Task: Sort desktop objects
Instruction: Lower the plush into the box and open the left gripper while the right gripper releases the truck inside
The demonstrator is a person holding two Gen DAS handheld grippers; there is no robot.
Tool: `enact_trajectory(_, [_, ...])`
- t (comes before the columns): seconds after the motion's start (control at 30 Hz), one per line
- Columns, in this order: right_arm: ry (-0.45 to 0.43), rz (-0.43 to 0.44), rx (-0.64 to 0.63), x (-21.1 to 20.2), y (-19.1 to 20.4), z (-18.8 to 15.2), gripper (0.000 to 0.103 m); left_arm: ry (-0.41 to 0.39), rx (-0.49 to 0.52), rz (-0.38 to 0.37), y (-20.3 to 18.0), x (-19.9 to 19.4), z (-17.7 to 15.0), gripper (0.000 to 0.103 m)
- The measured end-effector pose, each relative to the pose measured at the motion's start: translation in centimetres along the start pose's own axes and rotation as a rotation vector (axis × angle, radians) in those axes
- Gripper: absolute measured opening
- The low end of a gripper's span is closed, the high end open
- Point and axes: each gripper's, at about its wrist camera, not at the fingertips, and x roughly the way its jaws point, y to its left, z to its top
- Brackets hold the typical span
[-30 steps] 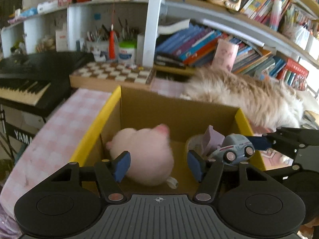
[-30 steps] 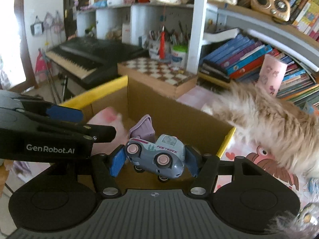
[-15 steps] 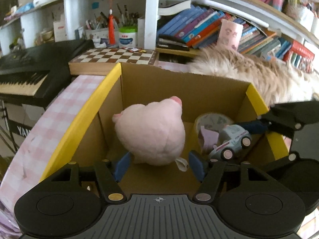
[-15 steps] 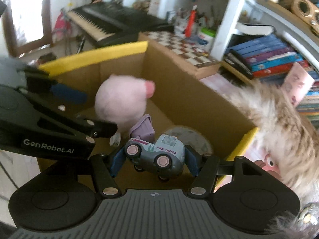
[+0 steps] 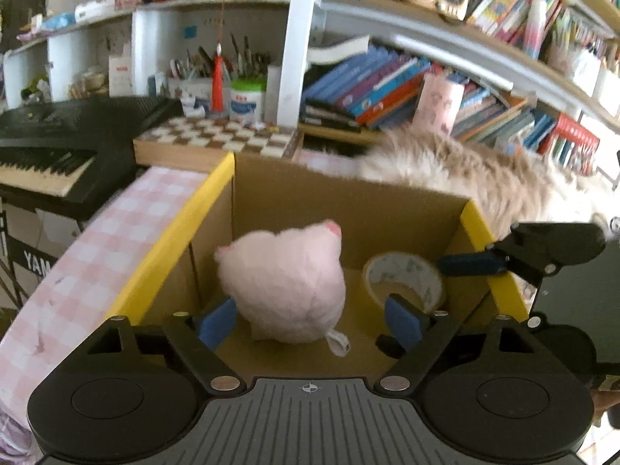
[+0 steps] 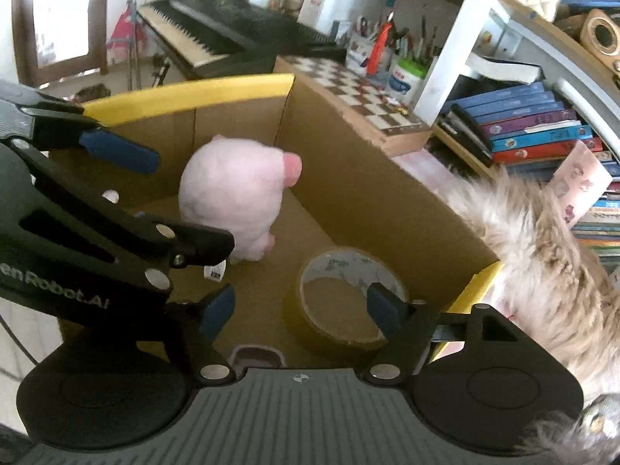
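Right wrist view: my right gripper [image 6: 300,310] hangs apart and empty over the cardboard box [image 6: 379,193], tape roll [image 6: 345,298] at 1 o'clock; left gripper [image 5: 310,319] apart too.

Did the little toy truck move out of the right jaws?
Yes. The right gripper held it above the cardboard box; now its jaws stand open and empty over the tape roll, the truck out of view.

Daylit, window [image 6: 58,11] glare; slight motion blur, fisheye-bent edges
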Motion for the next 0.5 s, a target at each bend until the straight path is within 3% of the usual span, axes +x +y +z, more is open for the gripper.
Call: enact_trajectory(0.5, [-0.116,-0.116,0.15,-5.4,-0.3,-0.8,0.077,-0.128,-0.027,-0.016,0.1,-5.1,0.1,0.09])
